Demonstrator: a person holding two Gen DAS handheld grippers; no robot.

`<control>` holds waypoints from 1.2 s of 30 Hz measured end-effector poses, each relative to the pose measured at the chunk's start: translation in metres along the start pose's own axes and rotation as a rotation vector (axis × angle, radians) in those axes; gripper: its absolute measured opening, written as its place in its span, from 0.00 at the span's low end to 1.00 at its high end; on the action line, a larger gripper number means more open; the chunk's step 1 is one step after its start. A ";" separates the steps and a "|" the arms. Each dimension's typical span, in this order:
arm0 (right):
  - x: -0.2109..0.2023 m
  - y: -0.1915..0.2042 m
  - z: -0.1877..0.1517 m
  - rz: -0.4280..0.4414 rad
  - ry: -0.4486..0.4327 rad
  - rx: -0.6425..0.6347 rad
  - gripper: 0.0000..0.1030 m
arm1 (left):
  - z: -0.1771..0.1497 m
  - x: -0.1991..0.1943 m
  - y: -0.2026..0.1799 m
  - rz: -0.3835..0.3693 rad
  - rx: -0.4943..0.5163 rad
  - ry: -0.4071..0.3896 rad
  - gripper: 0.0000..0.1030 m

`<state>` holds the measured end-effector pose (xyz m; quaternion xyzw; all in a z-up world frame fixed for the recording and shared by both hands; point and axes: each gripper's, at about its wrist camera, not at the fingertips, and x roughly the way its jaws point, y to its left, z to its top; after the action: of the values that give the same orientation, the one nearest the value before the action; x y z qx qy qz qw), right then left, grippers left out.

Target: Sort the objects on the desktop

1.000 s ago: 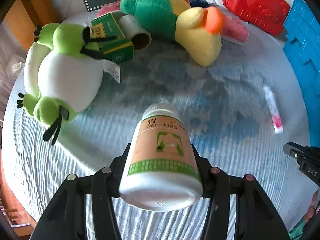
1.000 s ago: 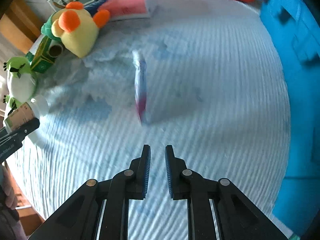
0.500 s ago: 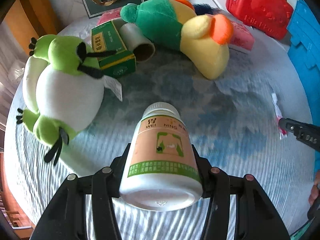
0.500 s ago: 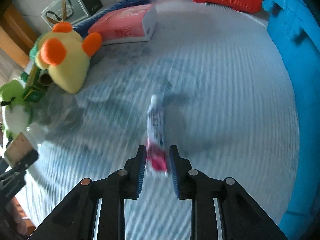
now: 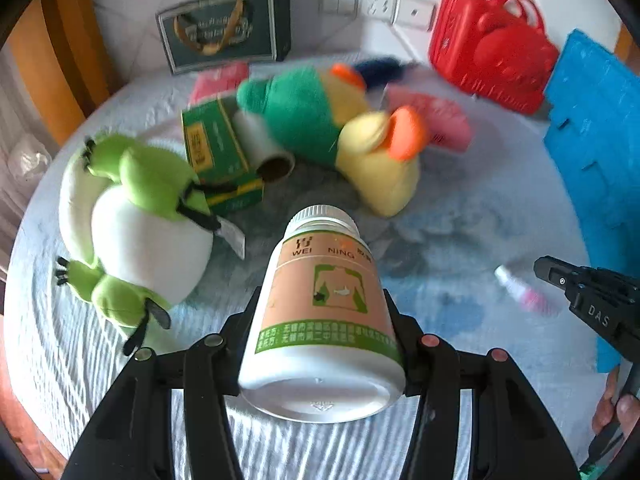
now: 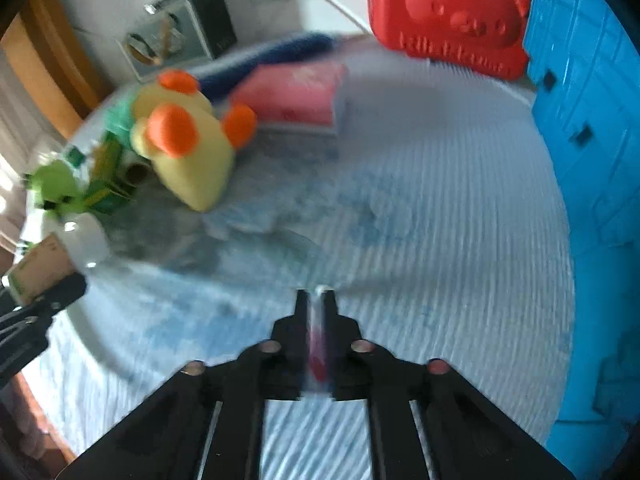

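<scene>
1. The left gripper is clamped on a white pill bottle with a tan and green label. The bottle's long axis runs straight out along the fingers toward 12 o'clock, cap away from the camera and flat base toward it, raised above the striped blue cloth.

2. The right gripper has its two fingers drawn in close on a small white and pink tube. The tube lies lengthwise between them, pointing to 12 o'clock, its white tip just past the fingertips. The picture is blurred, so I cannot tell whether the tube is off the cloth.

3. In the left view the tube sits at about 3 o'clock from the bottle, with the right gripper's tip beside it at the right edge.

4. The blue crate fills the right gripper's 1 to 4 o'clock side and lies near it. A red case stands at 1 o'clock, farther back.

5. My judgement: the right hand is much nearer the crate, so a short swing toward 3 o'clock would carry the tube over it. The left hand's bottle would have to cross the cloth.

6. The stuffed toys, green box and cardboard roll lie at 10 to 12 o'clock from the bottle, untouched.
</scene>
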<state>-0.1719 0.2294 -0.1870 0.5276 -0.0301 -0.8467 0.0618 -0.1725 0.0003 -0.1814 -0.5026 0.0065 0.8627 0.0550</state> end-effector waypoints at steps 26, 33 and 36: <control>-0.003 0.003 -0.025 -0.031 0.009 0.006 0.17 | -0.019 -0.016 0.003 0.031 -0.009 -0.003 0.50; -0.112 0.013 -0.015 0.044 -0.247 -0.008 0.18 | 0.002 -0.086 -0.024 0.028 0.037 -0.189 0.50; -0.154 0.016 -0.012 0.049 -0.349 -0.011 0.18 | 0.014 -0.119 -0.044 0.008 0.057 -0.266 0.50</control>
<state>-0.0925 0.2347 -0.0535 0.3715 -0.0484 -0.9238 0.0792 -0.1218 0.0340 -0.0690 -0.3820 0.0256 0.9214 0.0663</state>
